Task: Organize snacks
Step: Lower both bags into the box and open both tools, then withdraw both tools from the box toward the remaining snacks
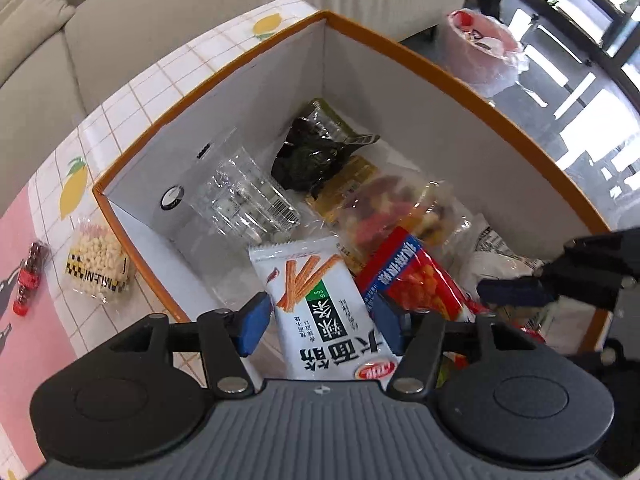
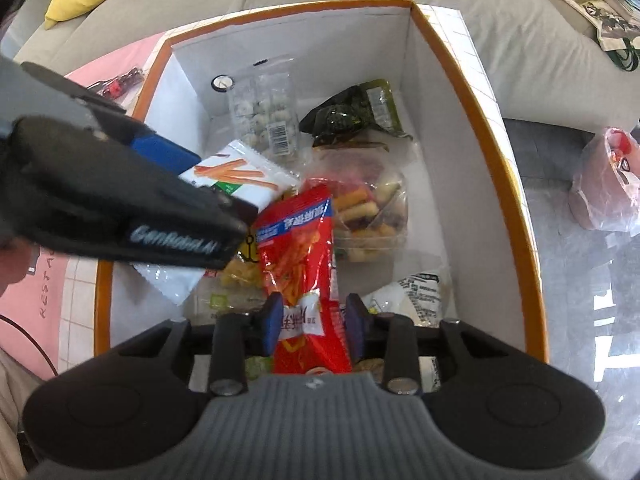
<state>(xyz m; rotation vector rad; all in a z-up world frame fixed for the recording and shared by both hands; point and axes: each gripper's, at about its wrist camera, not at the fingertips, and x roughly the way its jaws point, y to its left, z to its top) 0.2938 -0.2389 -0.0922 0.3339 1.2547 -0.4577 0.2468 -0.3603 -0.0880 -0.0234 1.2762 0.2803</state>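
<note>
Beige sofa cushions ring a tiled cloth with lemon prints, on which stands an orange-rimmed box [image 1: 224,70] already holding several snack packets. Over the box's near side, the left gripper [image 1: 318,322] has a white breadstick packet [image 1: 320,300] between parted blue pads that look clear of its edges, so released. Beside it, the right gripper [image 2: 314,322] straddles a red snack bag [image 2: 298,248]; gaps show on both sides, so that one seems let go too. Both packets are likely light, crinkly, slippery and crushable, best pinched at a sealed end. Outside the box's left wall lie a bag of pale puffs [image 1: 98,260] and a small red bottle [image 1: 30,276]. Packets beneath the top layer are largely hidden.
</note>
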